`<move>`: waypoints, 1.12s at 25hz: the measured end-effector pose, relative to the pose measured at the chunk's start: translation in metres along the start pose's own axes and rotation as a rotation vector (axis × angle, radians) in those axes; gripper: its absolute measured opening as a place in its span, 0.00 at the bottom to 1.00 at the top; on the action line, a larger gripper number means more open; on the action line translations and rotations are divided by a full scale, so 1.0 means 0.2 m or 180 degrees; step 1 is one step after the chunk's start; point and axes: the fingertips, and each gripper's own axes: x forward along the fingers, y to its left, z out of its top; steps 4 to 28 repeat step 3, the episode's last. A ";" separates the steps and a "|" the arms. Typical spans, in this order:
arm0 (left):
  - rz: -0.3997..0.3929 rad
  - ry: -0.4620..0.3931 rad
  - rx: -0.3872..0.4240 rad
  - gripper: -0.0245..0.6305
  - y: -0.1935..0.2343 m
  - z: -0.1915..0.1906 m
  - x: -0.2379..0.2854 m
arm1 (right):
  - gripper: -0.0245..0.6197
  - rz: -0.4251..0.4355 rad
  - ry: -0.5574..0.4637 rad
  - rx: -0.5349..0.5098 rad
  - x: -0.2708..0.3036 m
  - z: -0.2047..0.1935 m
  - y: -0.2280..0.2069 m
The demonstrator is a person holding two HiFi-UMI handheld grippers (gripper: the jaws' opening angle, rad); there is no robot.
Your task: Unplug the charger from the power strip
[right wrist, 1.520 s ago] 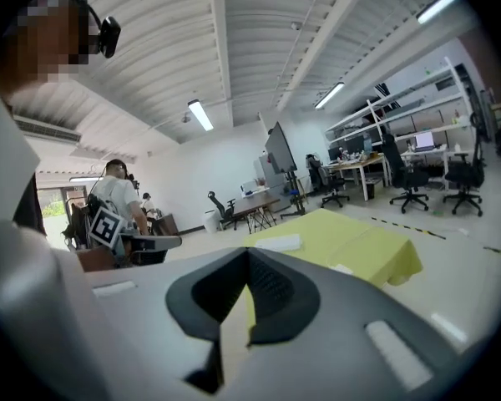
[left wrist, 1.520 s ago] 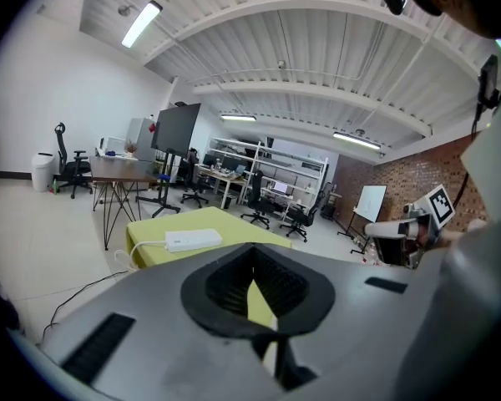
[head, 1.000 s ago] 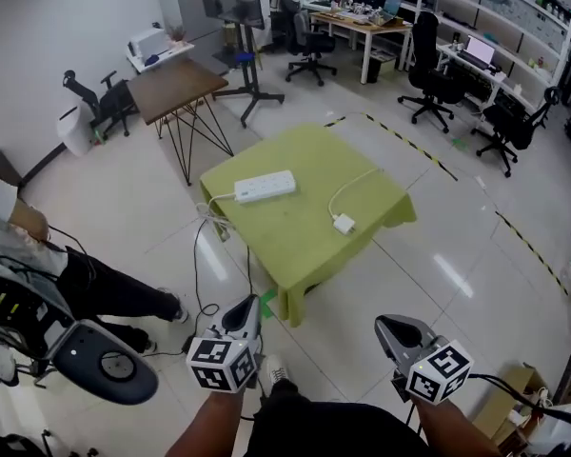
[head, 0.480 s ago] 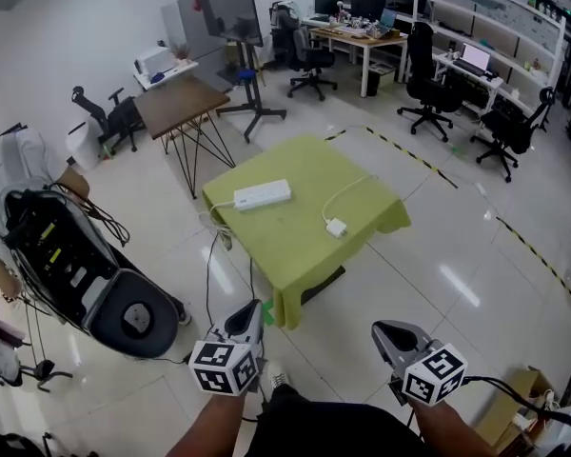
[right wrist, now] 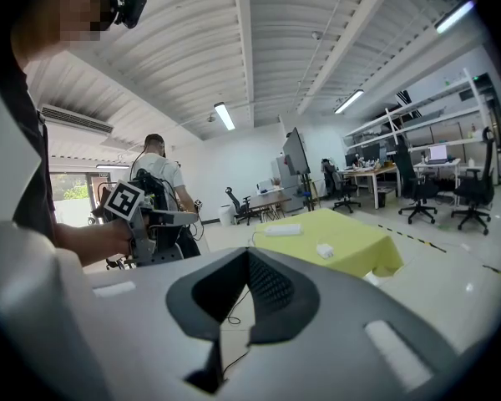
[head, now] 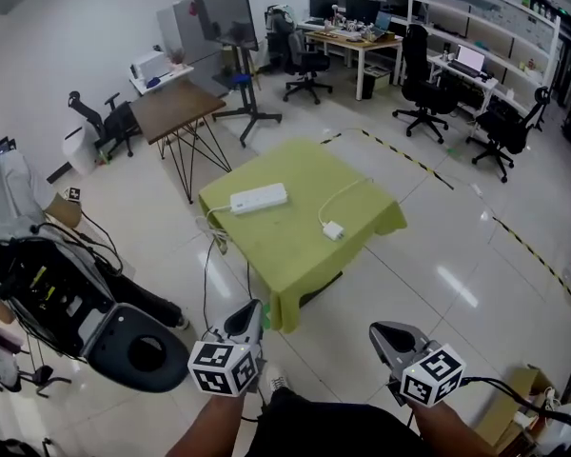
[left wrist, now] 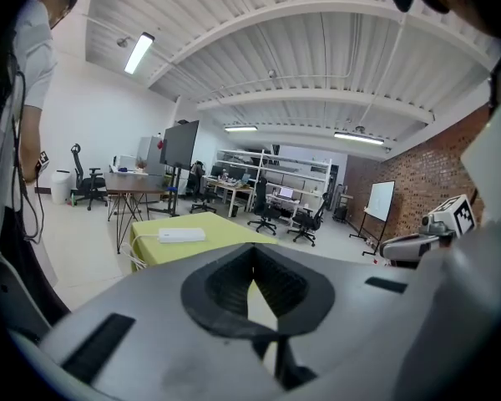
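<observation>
A white power strip (head: pixel 259 198) lies on the green-clothed table (head: pixel 295 250), its cord hanging off the left edge. The small white charger (head: pixel 334 229) lies on the cloth apart from the strip, its cable curving to the far edge. My left gripper (head: pixel 250 312) and right gripper (head: pixel 381 333) are low in the head view, well short of the table, both shut and empty. The left gripper view looks over its shut jaws (left wrist: pixel 252 261) at the strip (left wrist: pixel 182 235). In the right gripper view, strip (right wrist: pixel 282 230) and charger (right wrist: pixel 324 250) lie beyond its tips (right wrist: pixel 248 266).
A person with black wired gear (head: pixel 67 298) stands at the left on the floor. A brown table (head: pixel 176 103), a screen on a stand (head: pixel 226 12) and office chairs (head: pixel 422 74) lie beyond. Yellow-black tape (head: pixel 428 165) marks the floor; a cardboard box (head: pixel 514 403) sits lower right.
The person with the black gear at the left has shifted across the floor. Both grippers stay low in the head view, shut; the table looks slightly farther off.
</observation>
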 end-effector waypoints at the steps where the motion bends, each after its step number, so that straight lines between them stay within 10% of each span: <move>1: 0.0000 0.0005 -0.0001 0.05 0.00 0.00 0.00 | 0.04 0.0003 0.0002 -0.0005 0.00 0.00 0.00; 28: -0.0003 0.0013 -0.0002 0.05 0.00 0.00 -0.01 | 0.04 0.0003 0.0007 -0.0017 -0.01 0.00 0.01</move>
